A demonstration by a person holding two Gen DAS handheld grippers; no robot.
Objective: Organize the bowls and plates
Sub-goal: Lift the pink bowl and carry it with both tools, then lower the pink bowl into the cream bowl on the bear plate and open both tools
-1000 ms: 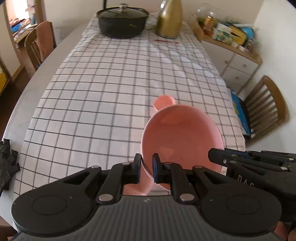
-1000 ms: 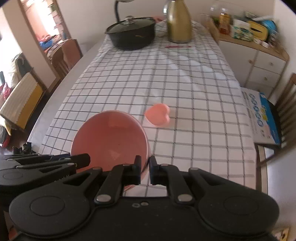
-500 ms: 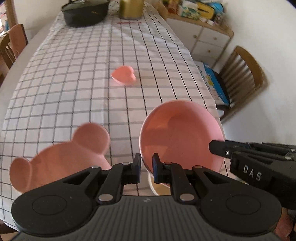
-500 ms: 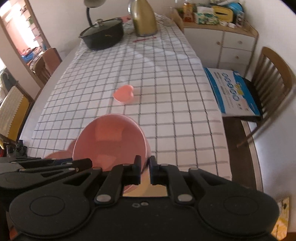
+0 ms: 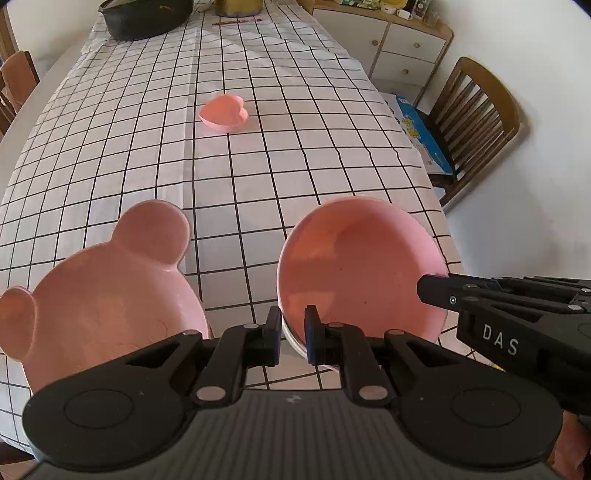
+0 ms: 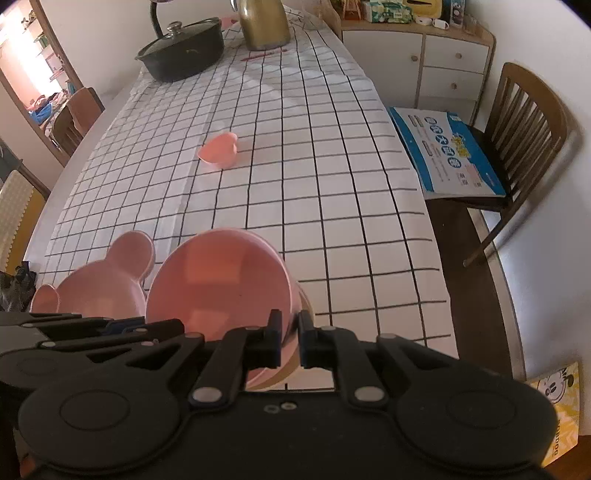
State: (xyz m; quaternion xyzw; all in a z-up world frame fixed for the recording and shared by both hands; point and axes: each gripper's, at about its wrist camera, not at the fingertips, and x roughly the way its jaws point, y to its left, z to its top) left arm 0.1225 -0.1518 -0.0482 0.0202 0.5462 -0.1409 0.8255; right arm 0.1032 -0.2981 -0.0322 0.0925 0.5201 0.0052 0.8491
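Table [image 5: 110, 122]: the largest item; long, under a white cloth with a black grid. It carries all the tableware listed below.
Chair [image 6: 524, 147]: wooden, slatted back, to the right of the table. A blue printed box [image 6: 447, 155] lies on its seat; the lettering is too small for me to read.
Cabinet [image 6: 443, 55]: pale drawers with round knobs by the far wall, small packages on top, labels illegible.
Pot [image 6: 184, 51]: black, glass lid, at the table's far end.
Jug [image 6: 263, 26]: gold-coloured, beside the pot; its top is cut off by the frame.
Bear-shaped plate [image 5: 99, 299]: pink, two round ears, on the near left of the table, just beside the bowl.
Pink bowl [image 5: 354, 266]: round and deep, near the table's close right corner, tilted with its inside toward me. A second pale rim shows beneath it; I cannot tell whether they touch.
My left tongs [image 5: 292, 334]: clamped on the bowl's near rim.
My right tongs [image 6: 290, 341]: pinching the bowl's rim on its right side. In the left view their body reads "DAS" in white letters.
Heart-shaped dish [image 5: 223, 117]: pink, small, alone at mid-table, well apart from the bowl.
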